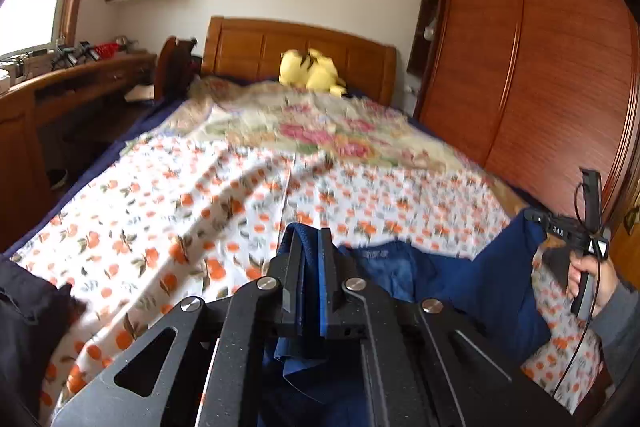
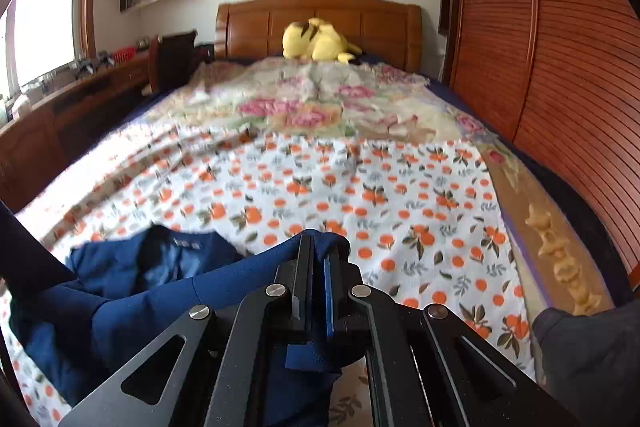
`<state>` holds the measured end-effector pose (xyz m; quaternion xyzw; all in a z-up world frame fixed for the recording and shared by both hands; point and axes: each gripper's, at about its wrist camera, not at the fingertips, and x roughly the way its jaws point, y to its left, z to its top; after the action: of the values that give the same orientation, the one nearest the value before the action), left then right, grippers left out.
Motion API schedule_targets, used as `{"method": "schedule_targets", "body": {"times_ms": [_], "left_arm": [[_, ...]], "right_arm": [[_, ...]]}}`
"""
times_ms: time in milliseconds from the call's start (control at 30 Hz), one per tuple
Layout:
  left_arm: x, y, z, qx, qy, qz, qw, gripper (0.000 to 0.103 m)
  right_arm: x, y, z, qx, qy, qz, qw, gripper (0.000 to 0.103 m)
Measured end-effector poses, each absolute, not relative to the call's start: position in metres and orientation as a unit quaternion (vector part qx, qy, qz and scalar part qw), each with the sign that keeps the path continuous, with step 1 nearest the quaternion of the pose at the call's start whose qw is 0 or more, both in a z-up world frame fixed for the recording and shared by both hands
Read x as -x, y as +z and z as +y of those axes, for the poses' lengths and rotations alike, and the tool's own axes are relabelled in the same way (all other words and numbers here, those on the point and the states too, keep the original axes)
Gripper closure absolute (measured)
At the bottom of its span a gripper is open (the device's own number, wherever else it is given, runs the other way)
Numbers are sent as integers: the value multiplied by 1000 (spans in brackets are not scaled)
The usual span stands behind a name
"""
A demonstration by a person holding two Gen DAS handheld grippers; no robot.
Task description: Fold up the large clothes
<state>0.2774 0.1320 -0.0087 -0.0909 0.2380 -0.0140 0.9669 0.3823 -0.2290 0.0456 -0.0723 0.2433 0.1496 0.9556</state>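
A dark blue garment (image 1: 452,279) hangs stretched between my two grippers above the near end of the bed. My left gripper (image 1: 310,239) is shut on one edge of its blue cloth. My right gripper (image 2: 318,247) is shut on another edge of the same garment (image 2: 144,291); its collar with a label (image 2: 186,245) sags between them. The right gripper and the hand holding it also show at the right of the left wrist view (image 1: 576,231).
The bed carries an orange-fruit print sheet (image 2: 360,187) and a floral blanket (image 2: 304,107) farther back. A yellow plush toy (image 2: 316,41) lies at the wooden headboard (image 1: 300,47). A wooden wardrobe (image 1: 540,67) stands right, a desk (image 1: 60,83) left. Dark cloth (image 1: 28,327) is at the near left.
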Motion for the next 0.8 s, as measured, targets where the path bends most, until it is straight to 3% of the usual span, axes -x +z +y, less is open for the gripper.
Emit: {"method": "schedule_targets", "body": {"times_ms": [33,100,200,233,267,300,333,800], "left_arm": [[-277,-15,129,87,-13,241,967,88],[-278,-21,128,81,-13,242,967,64],[-284,-26,130,87,-25,244,965,59],[-285,-27,132,91,-29,247,964,55],[-285,-27,133,94,-33,245,964,41],[-285,-26,134,96,-36,242,965,25],[-287,-26,135,101,-38,239,965,21],[-299,-59,142,73,-39,293,953,21]], "right_arm": [[-383,40,-224,76,148,252,953,100],[-383,32,-215,81,143,270,949,98],[-379,24,-205,86,139,286,944,93],[-375,22,-200,94,135,287,944,86],[-370,21,-197,100,132,287,943,81],[-368,20,-195,106,129,286,944,69],[-362,20,-193,110,129,283,944,59],[-302,1,-141,155,239,311,907,52]]}}
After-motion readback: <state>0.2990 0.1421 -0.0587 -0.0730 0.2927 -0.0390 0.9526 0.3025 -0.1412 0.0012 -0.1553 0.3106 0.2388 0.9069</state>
